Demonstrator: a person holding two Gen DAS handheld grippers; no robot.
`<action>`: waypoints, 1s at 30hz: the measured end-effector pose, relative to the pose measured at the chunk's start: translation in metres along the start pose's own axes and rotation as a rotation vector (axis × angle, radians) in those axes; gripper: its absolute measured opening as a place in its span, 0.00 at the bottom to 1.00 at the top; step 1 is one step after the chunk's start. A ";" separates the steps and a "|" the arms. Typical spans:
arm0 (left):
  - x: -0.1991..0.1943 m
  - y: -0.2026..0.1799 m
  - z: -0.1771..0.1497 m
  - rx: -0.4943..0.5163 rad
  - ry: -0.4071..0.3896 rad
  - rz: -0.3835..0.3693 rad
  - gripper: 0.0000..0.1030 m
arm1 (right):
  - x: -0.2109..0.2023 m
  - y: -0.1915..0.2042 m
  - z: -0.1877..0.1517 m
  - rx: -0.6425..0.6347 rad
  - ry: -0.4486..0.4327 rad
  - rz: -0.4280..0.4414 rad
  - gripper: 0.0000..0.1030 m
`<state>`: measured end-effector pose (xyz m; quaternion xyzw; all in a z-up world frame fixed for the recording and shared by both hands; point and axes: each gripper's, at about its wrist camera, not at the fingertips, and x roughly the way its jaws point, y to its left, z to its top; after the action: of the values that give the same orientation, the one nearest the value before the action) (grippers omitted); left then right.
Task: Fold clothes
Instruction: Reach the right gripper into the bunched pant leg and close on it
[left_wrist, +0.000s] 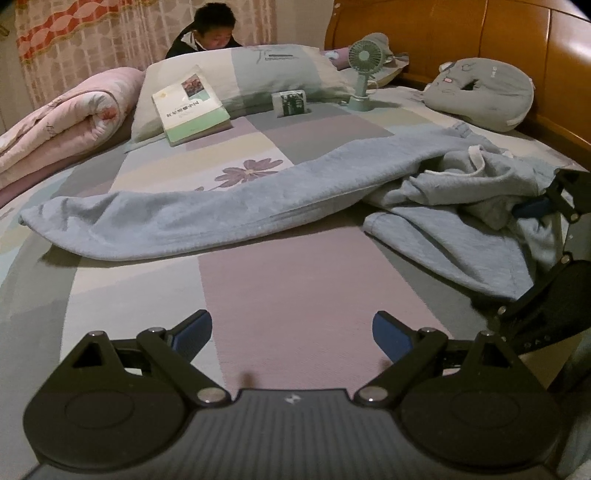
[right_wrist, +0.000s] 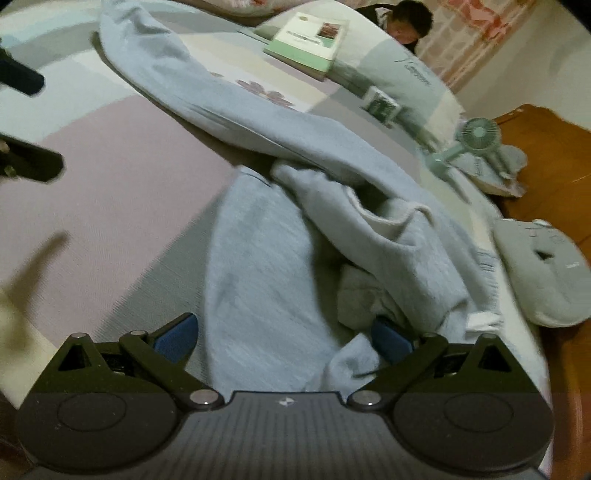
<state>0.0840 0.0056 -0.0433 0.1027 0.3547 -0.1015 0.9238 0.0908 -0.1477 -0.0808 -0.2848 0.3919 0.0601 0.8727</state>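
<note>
Nearest my left camera, the left gripper (left_wrist: 291, 338) hangs over bare sheet with its 2 blue-padded fingers (left_wrist: 194, 332) spread wide and nothing between them. From there I go by size. Biggest is the bed (left_wrist: 280, 288), covered in a sheet of pink, grey and cream blocks with a purple flower print, a wooden headboard (left_wrist: 480, 40) at its far right. On it lies the pale blue sweatpants (left_wrist: 177, 218), unfolded: 1 leg stretches out to the left across the sheet, while the waist end sits bunched in a heap on the right. My right gripper (right_wrist: 282, 338) is at that heap, fingers wide, with blue cloth lying between them; the right-hand pad (right_wrist: 391, 338) is partly buried in folds, and I cannot tell whether it touches. A rolled pink quilt (left_wrist: 62, 122) lies far left, a pillow (left_wrist: 251, 74) behind, and a grey cushion (left_wrist: 484, 92) sits by the headboard. A book (left_wrist: 192, 107) leans on the pillow, a small green fan (left_wrist: 364, 74) stands nearby. A person (left_wrist: 210, 31) sits beyond the pillow.
</note>
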 end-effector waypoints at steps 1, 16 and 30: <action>0.001 -0.001 0.000 0.004 0.001 -0.001 0.91 | -0.001 -0.001 -0.002 -0.008 0.004 -0.021 0.98; 0.000 -0.007 0.003 0.025 0.005 0.002 0.91 | -0.026 0.027 -0.002 -0.108 -0.063 0.133 0.78; -0.001 -0.005 0.002 0.025 0.006 0.004 0.91 | -0.016 0.018 -0.001 -0.086 -0.033 0.064 0.12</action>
<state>0.0832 0.0003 -0.0414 0.1150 0.3560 -0.1038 0.9216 0.0732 -0.1314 -0.0775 -0.3083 0.3834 0.1095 0.8637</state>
